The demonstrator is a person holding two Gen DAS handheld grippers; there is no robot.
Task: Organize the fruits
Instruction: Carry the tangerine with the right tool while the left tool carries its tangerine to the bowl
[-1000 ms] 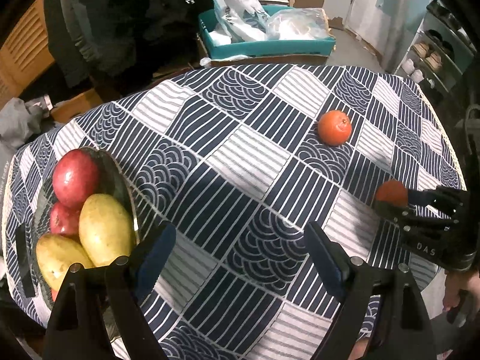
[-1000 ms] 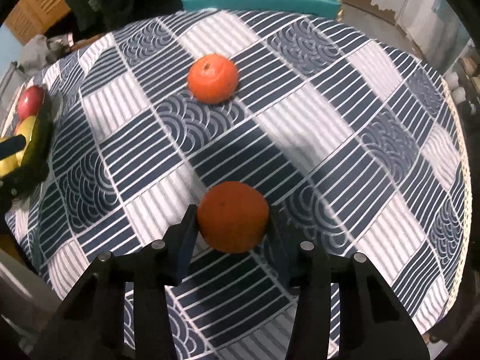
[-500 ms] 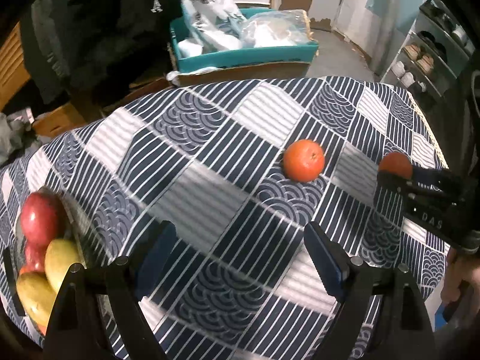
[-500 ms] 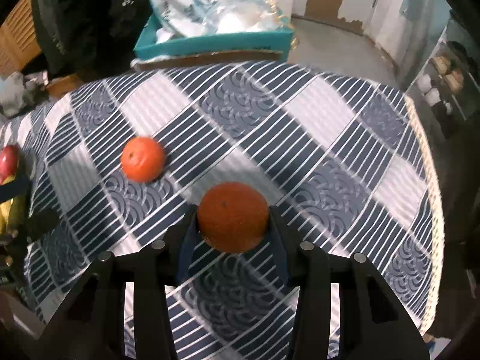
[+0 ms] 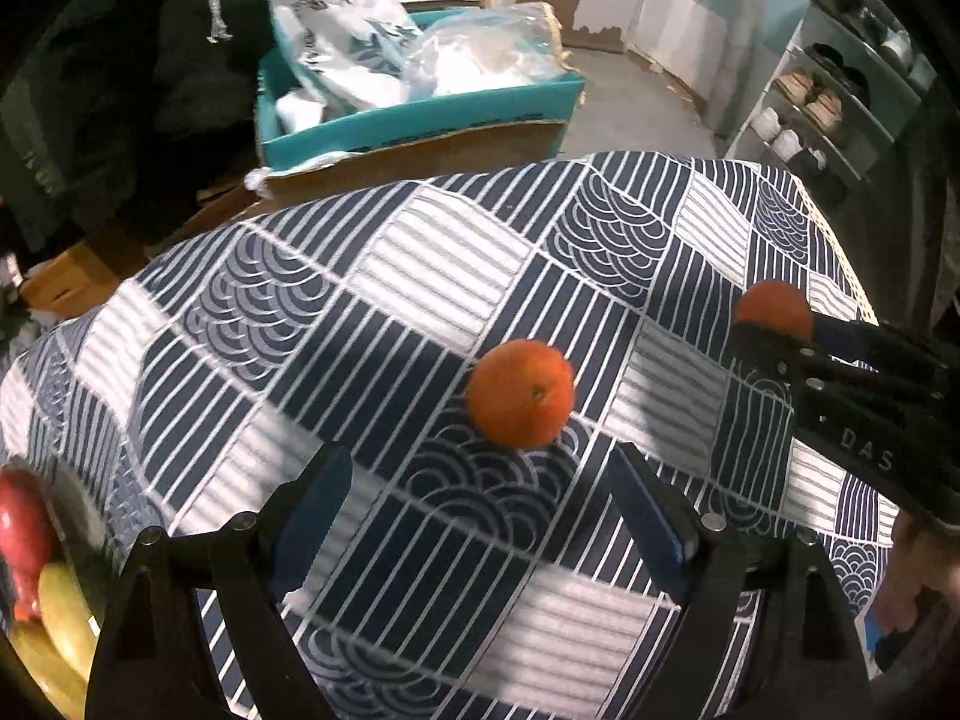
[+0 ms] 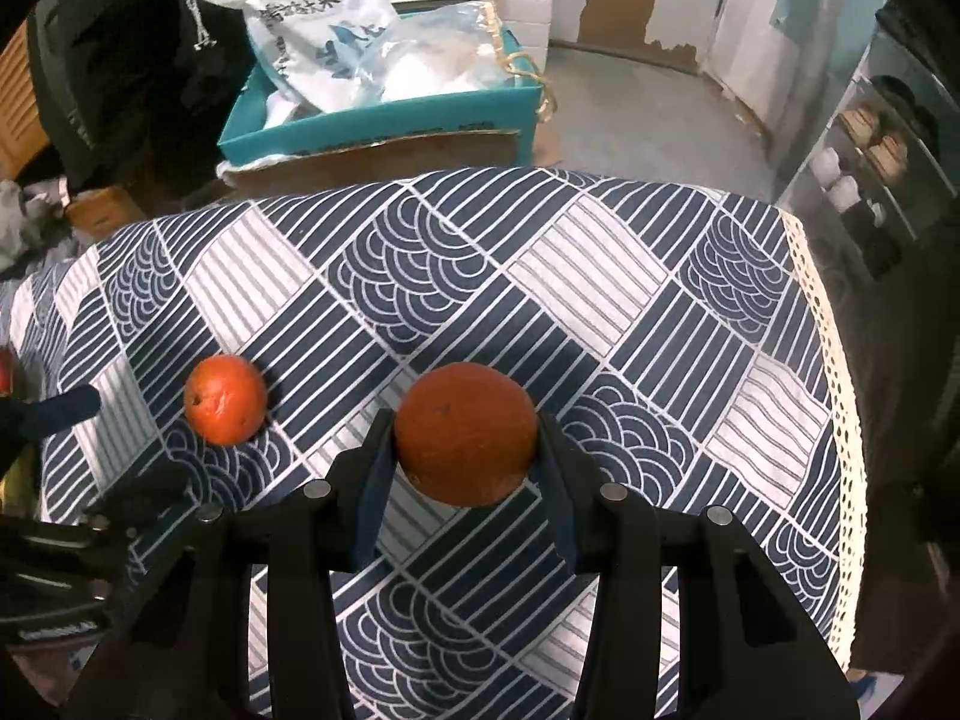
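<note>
My right gripper is shut on an orange and holds it above the patterned tablecloth; the held orange also shows in the left wrist view. A second orange lies on the cloth just ahead of my open, empty left gripper; it also shows in the right wrist view. A bowl of fruit with a red apple and yellow fruits sits at the far left edge of the left wrist view.
A teal box with plastic bags stands on a cardboard box behind the table. A shoe rack stands at the right. The table's lace-trimmed right edge drops off near my right gripper.
My left gripper has swung right from the fruit bowl toward the loose orange, which is now close ahead. My right gripper has lifted its orange and moved right.
</note>
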